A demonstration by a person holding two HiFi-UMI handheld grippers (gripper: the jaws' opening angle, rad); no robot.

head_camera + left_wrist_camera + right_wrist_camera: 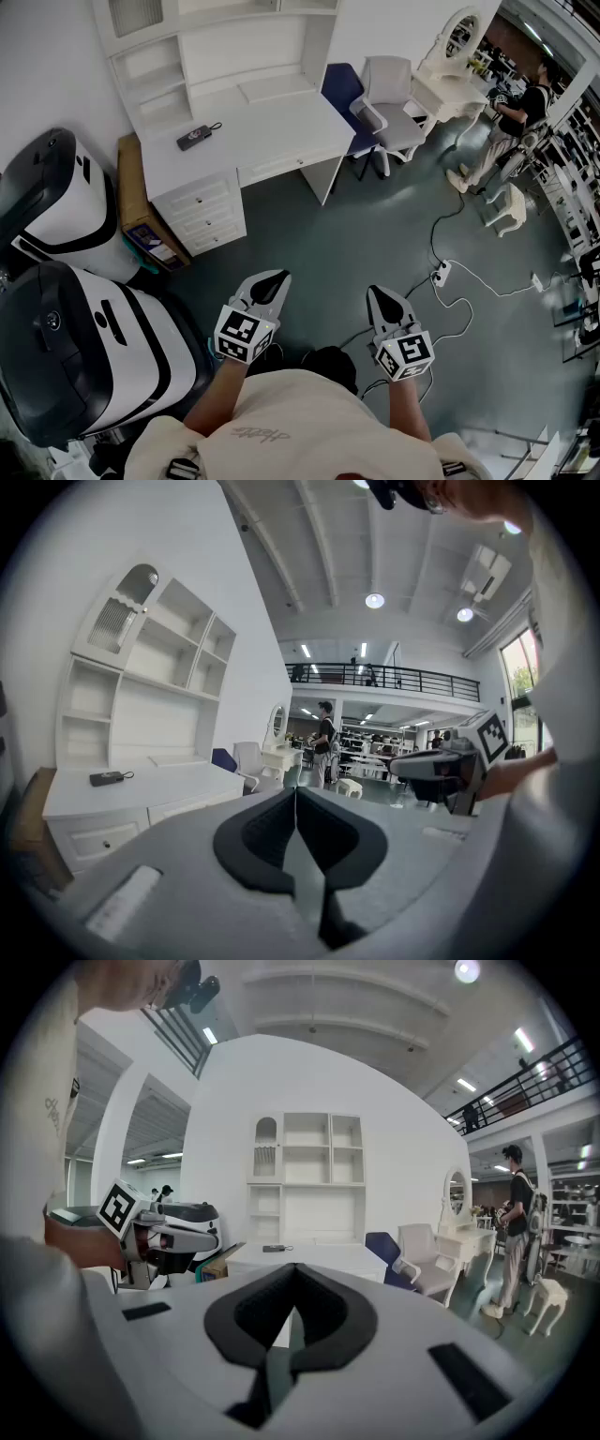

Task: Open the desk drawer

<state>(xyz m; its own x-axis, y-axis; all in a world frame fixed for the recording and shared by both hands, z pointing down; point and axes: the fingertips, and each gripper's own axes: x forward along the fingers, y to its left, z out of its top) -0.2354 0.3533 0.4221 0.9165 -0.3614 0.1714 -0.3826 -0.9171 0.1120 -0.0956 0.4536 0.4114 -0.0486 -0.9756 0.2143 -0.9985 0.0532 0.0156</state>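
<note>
The white desk [253, 127] with a shelf hutch stands against the far wall, well ahead of both grippers. Under its top a wide drawer [281, 169] sits shut, and a stack of small drawers [202, 214] on its left is shut too. My left gripper [277, 277] and right gripper [376, 292] are held low in front of the person, side by side, both shut and empty. In the left gripper view the left gripper [296, 795] points toward the desk [141, 785]. In the right gripper view the right gripper [294, 1273] faces the desk [309, 1254].
A black device [195, 137] lies on the desktop. A cardboard box [141, 211] leans beside the desk, with two large black-and-white machines [66, 206] at left. A grey chair [394, 108], a vanity [450, 75], a person [511, 122] and floor cables [441, 274] are at right.
</note>
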